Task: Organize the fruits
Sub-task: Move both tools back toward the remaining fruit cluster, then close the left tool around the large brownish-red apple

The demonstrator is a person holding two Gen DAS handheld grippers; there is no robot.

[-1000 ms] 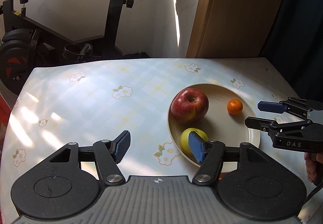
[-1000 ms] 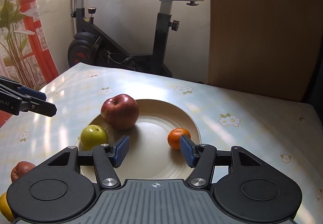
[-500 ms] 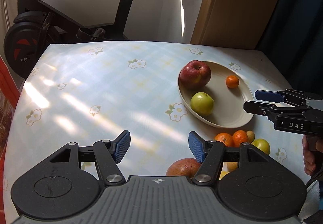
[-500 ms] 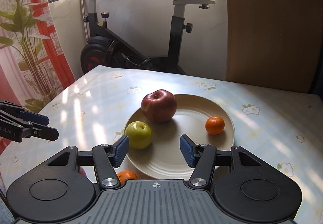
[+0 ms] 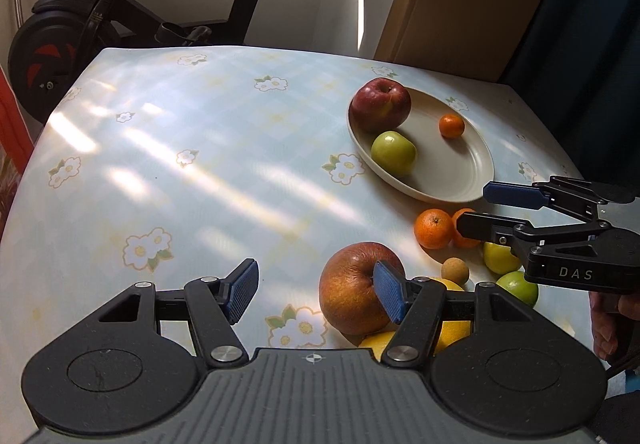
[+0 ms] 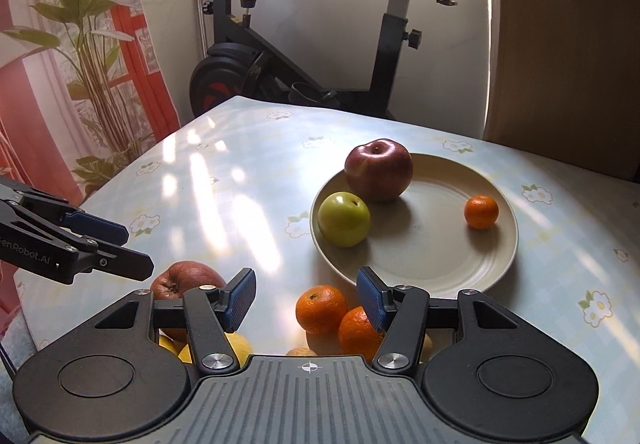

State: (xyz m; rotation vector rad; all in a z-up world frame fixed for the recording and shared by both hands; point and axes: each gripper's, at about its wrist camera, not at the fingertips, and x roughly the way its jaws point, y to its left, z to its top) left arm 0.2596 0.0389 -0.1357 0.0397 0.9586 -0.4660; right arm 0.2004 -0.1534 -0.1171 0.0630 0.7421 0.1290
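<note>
A cream plate (image 5: 472,179) (image 6: 500,268) holds a dark red apple (image 5: 380,103) (image 6: 378,169), a green apple (image 5: 394,152) (image 6: 344,219) and a small orange (image 5: 452,125) (image 6: 481,211). Loose fruit lies on the table in front of the plate: a red-orange apple (image 5: 352,298) (image 6: 188,280), two oranges (image 5: 434,228) (image 6: 321,308), a small tan fruit (image 5: 455,271), green ones (image 5: 518,286) and yellow ones (image 6: 240,344). My left gripper (image 5: 316,288) (image 6: 134,250) is open above the table beside the loose apple. My right gripper (image 6: 306,298) (image 5: 474,208) is open above the two oranges. Neither holds anything.
The flowered tablecloth (image 5: 180,163) covers the table. An exercise bike (image 6: 320,55) stands past the far edge, a plant and red curtain (image 6: 100,43) to the left, a wooden panel (image 6: 568,43) at the back right. A hand (image 5: 608,320) holds the right gripper.
Both grippers have drawn back from the plate toward the near side of the table. The loose fruit in front of the plate has come into view under them.
</note>
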